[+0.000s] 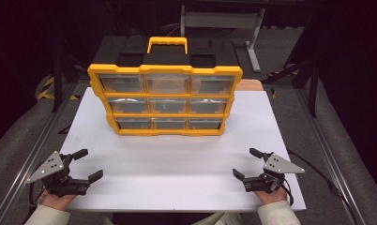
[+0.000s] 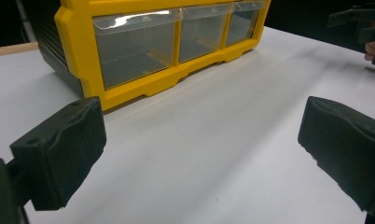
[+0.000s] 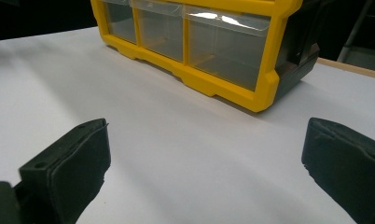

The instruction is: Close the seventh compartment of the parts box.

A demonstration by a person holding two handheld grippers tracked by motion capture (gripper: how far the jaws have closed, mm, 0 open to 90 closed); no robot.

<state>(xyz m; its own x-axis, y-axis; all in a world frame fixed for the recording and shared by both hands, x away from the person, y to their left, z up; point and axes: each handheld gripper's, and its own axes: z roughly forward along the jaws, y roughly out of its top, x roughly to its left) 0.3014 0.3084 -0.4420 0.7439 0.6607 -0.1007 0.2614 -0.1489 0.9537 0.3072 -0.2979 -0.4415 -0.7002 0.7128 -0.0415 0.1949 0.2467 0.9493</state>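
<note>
High view: yellow drawer organiser [image 1: 165, 96] upright at far centre of white worktop [image 1: 177, 173]; left tongs [image 1: 86, 165] and right tongs [image 1: 249, 163] at near corners, jaws apart, empty. Left gripper view: bottom-row clear drawers [image 2: 135, 49] ahead. Right gripper view: same. Judgement: approach level, square to chosen drawer front.

Drawer contents [image 1: 167, 85] perhaps unreadable — cabinet's top [image 2: 167, 7] cropped

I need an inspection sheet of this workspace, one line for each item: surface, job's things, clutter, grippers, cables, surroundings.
Surface: white table, bare in front.
Job's things: yellow drawer organizer standing upright at the far middle, nine clear drawers, all closed.
Clutter: nothing seen.
Grippers: left gripper and right gripper open, hand-held at the near corners, holding nothing.
Cables: black cable trailing from the right gripper.
Surroundings: dark floor, metal frame behind.
</note>
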